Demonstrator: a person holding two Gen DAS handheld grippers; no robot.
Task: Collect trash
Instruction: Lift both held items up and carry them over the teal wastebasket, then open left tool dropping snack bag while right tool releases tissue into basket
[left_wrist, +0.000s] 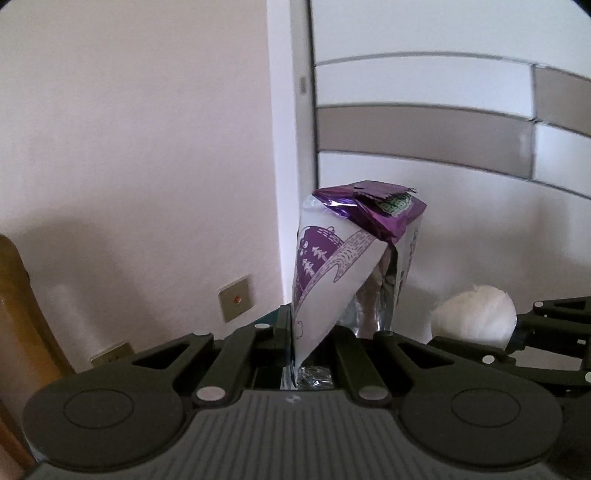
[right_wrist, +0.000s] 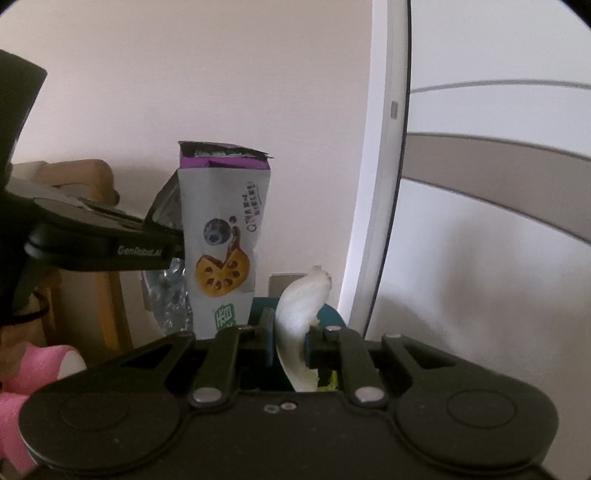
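The left tool (left_wrist: 314, 343) is clamped on the lower end of a torn purple-and-white foil snack wrapper (left_wrist: 343, 266), which stands upright between its fingers, silver lining showing at the fold; the right tool (right_wrist: 290, 343) is clamped on a crumpled white tissue wad (right_wrist: 301, 310), which curls upward out of the grip; both pieces of trash are held up in the air before a pale wall (left_wrist: 147, 147) and a white door with grey bands (left_wrist: 424, 136); the wrapper hangs just left of the tissue.
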